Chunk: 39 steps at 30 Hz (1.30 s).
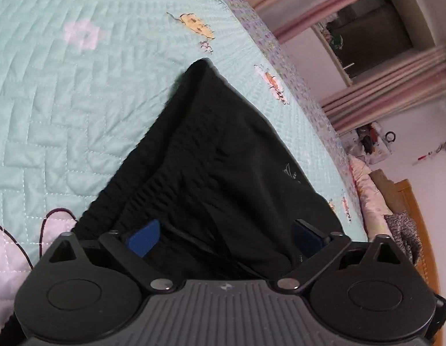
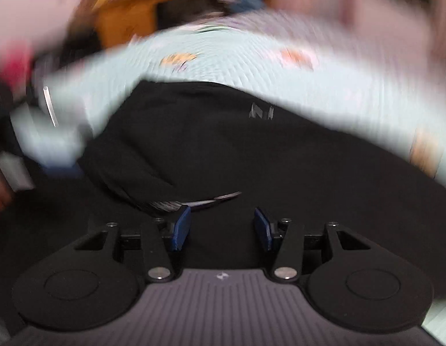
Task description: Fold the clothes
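Black ribbed-waist shorts [image 1: 223,155] are lying bunched on the mint quilted bedspread [image 1: 64,101]. Both grippers, left [image 1: 226,236] and right [image 2: 223,227], are hovering with jaws spread, seemingly gripping nothing; the loose drawstring [image 2: 194,201] could be snagging.

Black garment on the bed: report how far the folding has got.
Done: the black garment lies on the mint quilt, seemingly doubled over, ribbed waistband showing. In hand: nothing; left gripper and right gripper are open above the cloth. Left: further folds; the right view is too blurred to judge neatness.
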Each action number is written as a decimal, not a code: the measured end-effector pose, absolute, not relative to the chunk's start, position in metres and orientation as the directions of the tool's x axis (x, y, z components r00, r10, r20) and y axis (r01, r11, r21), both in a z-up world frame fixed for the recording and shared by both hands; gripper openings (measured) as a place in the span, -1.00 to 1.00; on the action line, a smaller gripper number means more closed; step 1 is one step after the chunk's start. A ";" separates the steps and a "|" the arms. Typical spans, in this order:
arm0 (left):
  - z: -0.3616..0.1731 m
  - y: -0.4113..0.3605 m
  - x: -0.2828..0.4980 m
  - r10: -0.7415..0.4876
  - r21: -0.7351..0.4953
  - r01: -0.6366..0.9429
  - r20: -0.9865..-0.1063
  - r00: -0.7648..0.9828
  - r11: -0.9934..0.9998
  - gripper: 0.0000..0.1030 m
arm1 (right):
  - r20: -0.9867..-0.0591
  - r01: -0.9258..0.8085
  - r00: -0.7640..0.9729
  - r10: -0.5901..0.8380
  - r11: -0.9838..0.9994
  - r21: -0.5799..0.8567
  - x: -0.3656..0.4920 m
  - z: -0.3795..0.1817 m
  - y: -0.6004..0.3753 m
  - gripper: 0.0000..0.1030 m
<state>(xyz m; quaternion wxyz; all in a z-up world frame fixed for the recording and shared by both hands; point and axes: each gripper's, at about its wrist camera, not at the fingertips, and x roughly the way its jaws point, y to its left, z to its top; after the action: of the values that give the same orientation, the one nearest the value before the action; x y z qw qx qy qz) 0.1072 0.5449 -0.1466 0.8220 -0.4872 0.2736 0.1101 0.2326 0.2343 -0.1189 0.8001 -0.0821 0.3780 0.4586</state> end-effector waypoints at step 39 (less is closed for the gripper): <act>-0.150 0.553 0.098 -0.138 -0.769 -0.421 -0.541 0.830 0.481 0.91 | -0.646 -0.178 0.370 0.668 0.733 0.656 0.254 -0.156 0.194 -0.99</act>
<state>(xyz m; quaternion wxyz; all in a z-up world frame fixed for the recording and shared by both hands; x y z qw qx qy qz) 0.0984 0.5533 -0.1501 0.8141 -0.5022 0.2784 0.0869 0.2536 0.1939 -0.1559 0.7897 0.2483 0.4930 0.2679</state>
